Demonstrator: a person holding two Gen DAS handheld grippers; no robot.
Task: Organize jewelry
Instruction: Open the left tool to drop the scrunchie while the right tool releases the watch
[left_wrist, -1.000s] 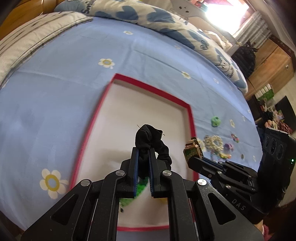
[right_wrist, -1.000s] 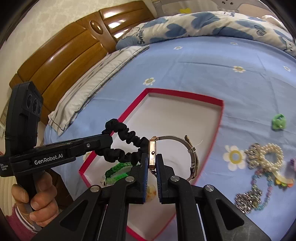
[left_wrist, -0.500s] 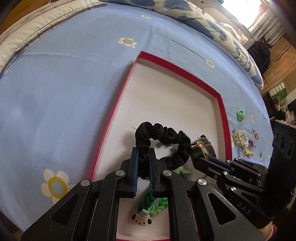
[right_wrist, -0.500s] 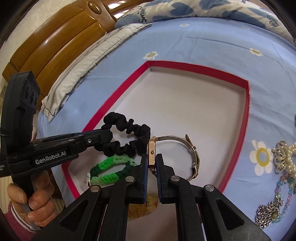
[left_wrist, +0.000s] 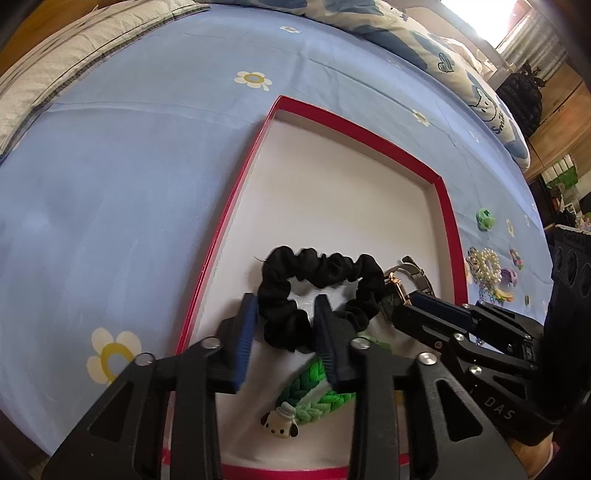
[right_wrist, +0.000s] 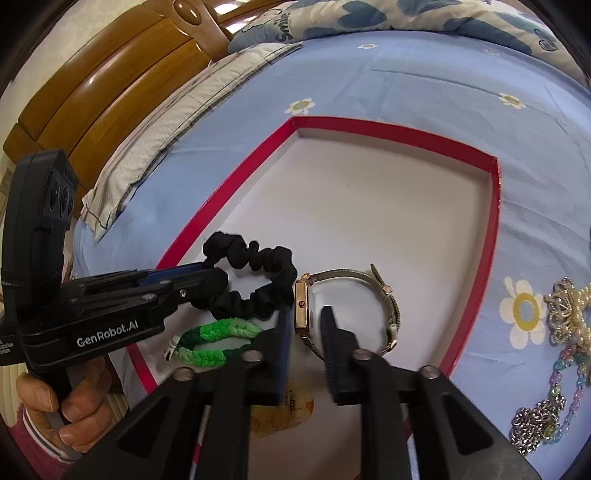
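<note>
A red-rimmed white tray (left_wrist: 354, 125) (right_wrist: 388, 127) lies on the blue flowered bedsheet. A black scrunchie (left_wrist: 321, 269) (right_wrist: 258, 262) rests on the tray floor. One side of it sits between the opening jaws of my left gripper (left_wrist: 285, 314) (right_wrist: 207, 273), and the pads no longer squeeze it. Beside it, a gold watch (right_wrist: 306, 314) (left_wrist: 402, 284) with a mesh band stands on edge between the opening jaws of my right gripper (right_wrist: 306, 321) (left_wrist: 413, 299), with a gap at the right pad. A green braided hair tie (left_wrist: 314, 391) (right_wrist: 214, 339) lies nearer me in the tray.
Loose jewelry lies on the sheet right of the tray: a pearl piece (right_wrist: 569, 310) (left_wrist: 484, 264), a bead chain (right_wrist: 543, 417) and a green clip (left_wrist: 485, 218). A yellowish item (right_wrist: 284, 413) lies under my right gripper. A pillow (right_wrist: 166, 122) and a wooden headboard (right_wrist: 110, 85) lie beyond.
Both grippers sank toward the tray floor and their jaws parted. The scrunchie and the watch, gripped before, now rest loose on the tray.
</note>
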